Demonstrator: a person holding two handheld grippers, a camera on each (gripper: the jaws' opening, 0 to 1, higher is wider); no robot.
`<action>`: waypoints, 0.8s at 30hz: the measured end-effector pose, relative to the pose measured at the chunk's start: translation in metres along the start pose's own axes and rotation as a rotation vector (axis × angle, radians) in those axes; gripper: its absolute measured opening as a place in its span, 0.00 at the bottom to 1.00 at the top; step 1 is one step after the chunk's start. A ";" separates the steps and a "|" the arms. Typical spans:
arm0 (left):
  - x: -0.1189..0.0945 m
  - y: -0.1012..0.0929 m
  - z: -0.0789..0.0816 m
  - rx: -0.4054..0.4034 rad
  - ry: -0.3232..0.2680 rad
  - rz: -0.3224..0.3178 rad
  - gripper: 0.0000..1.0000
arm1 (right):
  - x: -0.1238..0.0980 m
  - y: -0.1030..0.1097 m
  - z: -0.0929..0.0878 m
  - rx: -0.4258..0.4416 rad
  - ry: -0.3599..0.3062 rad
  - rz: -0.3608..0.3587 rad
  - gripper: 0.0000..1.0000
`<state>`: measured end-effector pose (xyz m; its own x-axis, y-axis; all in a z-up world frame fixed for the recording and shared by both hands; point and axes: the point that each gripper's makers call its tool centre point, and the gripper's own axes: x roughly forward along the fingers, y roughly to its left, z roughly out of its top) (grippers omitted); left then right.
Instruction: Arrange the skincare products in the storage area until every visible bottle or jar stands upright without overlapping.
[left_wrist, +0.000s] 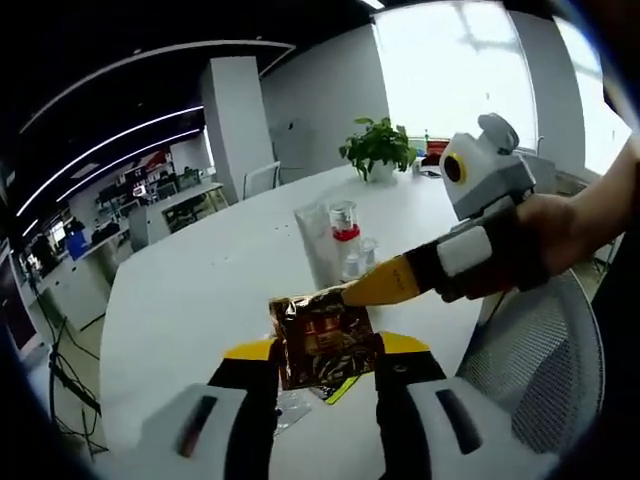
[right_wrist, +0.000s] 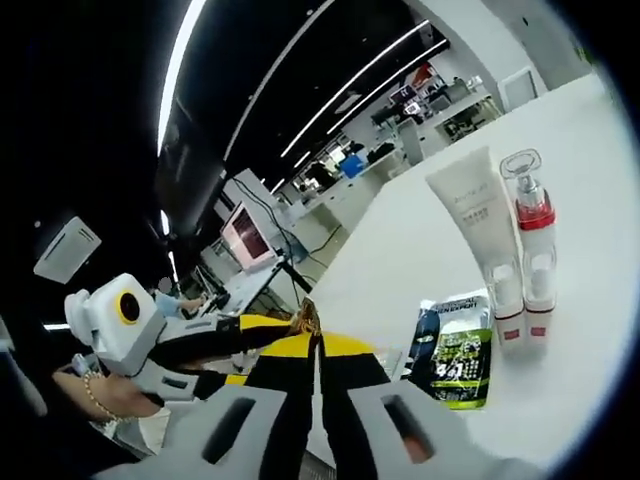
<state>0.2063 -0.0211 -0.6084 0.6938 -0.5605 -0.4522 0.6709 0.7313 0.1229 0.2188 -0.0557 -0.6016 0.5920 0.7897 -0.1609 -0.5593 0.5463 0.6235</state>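
Holding a brown foil sachet (left_wrist: 322, 342) in my left hand-held gripper (left_wrist: 327, 352) above the worktop (left_wrist: 190, 300), keeping it clear. My right hand-held gripper (right_wrist: 308, 322), jaws pressed together, pinches its 1 o'clock corner to steady it.

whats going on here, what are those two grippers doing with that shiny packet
A person works two handheld grippers over a white round table. The left gripper holds a crinkled bronze foil sachet between its jaws, and the right gripper pinches the sachet's top edge. Behind stand a white squeeze tube and a clear red-banded pump bottle, with a green and black sachet lying flat beside them.
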 end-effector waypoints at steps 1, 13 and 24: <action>0.000 0.000 0.000 -0.010 -0.002 -0.003 0.33 | 0.000 0.001 0.000 0.001 -0.003 0.005 0.01; -0.006 0.004 0.002 -0.220 -0.059 -0.071 0.38 | -0.008 -0.003 0.009 0.019 -0.010 0.020 0.01; -0.008 0.011 -0.011 -0.474 -0.040 -0.193 0.22 | -0.012 0.003 0.013 0.026 -0.016 0.060 0.01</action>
<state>0.2052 -0.0049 -0.6131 0.5847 -0.7104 -0.3917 0.6016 0.7037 -0.3781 0.2175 -0.0671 -0.5884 0.5672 0.8161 -0.1109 -0.5789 0.4908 0.6511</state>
